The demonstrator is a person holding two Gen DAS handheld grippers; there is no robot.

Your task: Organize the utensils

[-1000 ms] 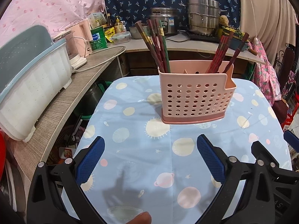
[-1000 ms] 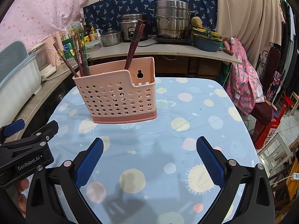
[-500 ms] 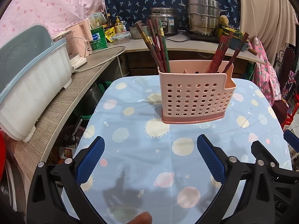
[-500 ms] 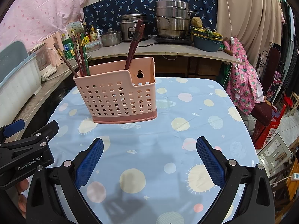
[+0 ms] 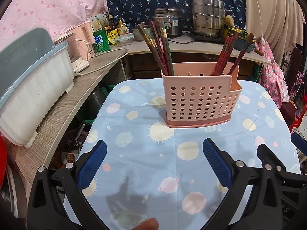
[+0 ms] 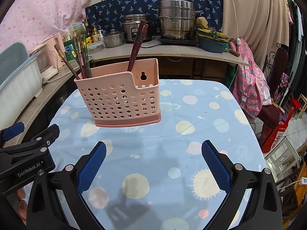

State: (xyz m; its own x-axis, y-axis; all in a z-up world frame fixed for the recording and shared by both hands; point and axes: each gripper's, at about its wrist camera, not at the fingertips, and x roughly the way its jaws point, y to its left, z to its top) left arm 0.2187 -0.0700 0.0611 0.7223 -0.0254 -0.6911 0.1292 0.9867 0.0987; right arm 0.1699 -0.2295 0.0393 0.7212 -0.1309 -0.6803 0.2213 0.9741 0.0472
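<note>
A pink perforated utensil holder (image 5: 199, 99) stands upright on the blue space-print tablecloth (image 5: 153, 153); it also shows in the right wrist view (image 6: 120, 99). Several chopsticks (image 5: 161, 46) lean in its left compartment, and more chopsticks (image 5: 228, 51) lean in its right compartment. In the right wrist view the left bunch (image 6: 80, 57) and a dark red pair (image 6: 137, 44) stick up. My left gripper (image 5: 153, 162) is open and empty, well short of the holder. My right gripper (image 6: 153, 162) is open and empty, to the right of the left gripper's body (image 6: 28, 153).
A white and blue dish-drainer bin (image 5: 28, 88) sits on the wooden counter (image 5: 63, 115) to the left. Pots (image 5: 207, 19), a rice cooker (image 5: 168, 25) and bottles stand on the back shelf. A chair with pink cloth (image 6: 251, 88) stands right of the table.
</note>
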